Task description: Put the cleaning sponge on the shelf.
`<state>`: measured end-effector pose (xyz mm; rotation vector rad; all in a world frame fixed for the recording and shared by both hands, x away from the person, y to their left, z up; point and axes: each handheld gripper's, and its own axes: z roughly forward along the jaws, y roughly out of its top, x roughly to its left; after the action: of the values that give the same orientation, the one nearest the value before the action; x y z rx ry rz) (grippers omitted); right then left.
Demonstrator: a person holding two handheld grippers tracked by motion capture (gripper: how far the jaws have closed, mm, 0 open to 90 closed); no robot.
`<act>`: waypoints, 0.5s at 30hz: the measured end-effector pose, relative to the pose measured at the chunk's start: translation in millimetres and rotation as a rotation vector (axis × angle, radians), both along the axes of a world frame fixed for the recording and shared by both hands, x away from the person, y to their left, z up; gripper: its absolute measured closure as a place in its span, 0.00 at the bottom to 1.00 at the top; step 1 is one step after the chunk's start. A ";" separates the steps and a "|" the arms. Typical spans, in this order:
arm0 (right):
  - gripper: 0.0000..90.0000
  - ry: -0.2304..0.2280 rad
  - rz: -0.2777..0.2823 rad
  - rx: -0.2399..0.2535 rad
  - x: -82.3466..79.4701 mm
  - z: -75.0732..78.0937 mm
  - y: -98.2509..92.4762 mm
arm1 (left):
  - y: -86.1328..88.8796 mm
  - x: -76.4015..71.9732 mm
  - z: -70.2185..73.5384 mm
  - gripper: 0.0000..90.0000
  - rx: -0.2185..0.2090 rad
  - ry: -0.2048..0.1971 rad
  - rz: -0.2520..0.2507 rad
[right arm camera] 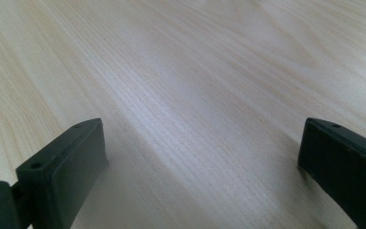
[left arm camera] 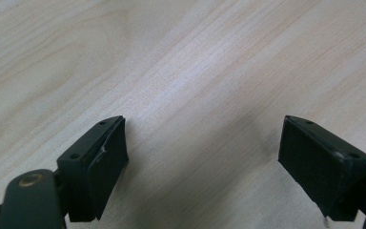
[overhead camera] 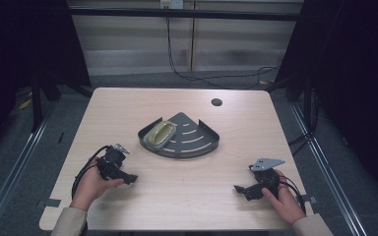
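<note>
left gripper (overhead camera: 128, 178) lower left, jaws apart, empty | right gripper (overhead camera: 238, 189) lower right, jaws apart, empty | yellow-green soap dish (overhead camera: 160, 133) in dark corner tray (overhead camera: 197, 145), mid-frame, up-right of left gripper, nearer it; long axis slants upper right

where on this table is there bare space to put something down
Bare wood lies across the pale wooden table behind the dark grey corner-shaped tray, and in front between left gripper and right gripper. The middle is crowded: a yellowish oval dish fills the tray's left end.
</note>
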<state>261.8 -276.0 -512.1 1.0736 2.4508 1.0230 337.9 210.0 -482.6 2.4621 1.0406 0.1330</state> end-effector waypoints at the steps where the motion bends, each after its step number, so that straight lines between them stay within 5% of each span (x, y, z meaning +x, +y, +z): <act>1: 0.02 0.000 0.000 0.000 0.0 0.0 0.0 | 0.3 -1.2 -0.6 0.18 0.003 -0.008 -0.012; 15: 0.02 0.000 0.000 0.000 0.0 0.0 0.0 | 2.5 -12.4 -8.2 0.12 -0.023 -0.098 -0.036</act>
<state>261.8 -276.0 -512.1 1.0730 2.4512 1.0225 325.5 212.5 -490.7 2.4264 0.9508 0.2265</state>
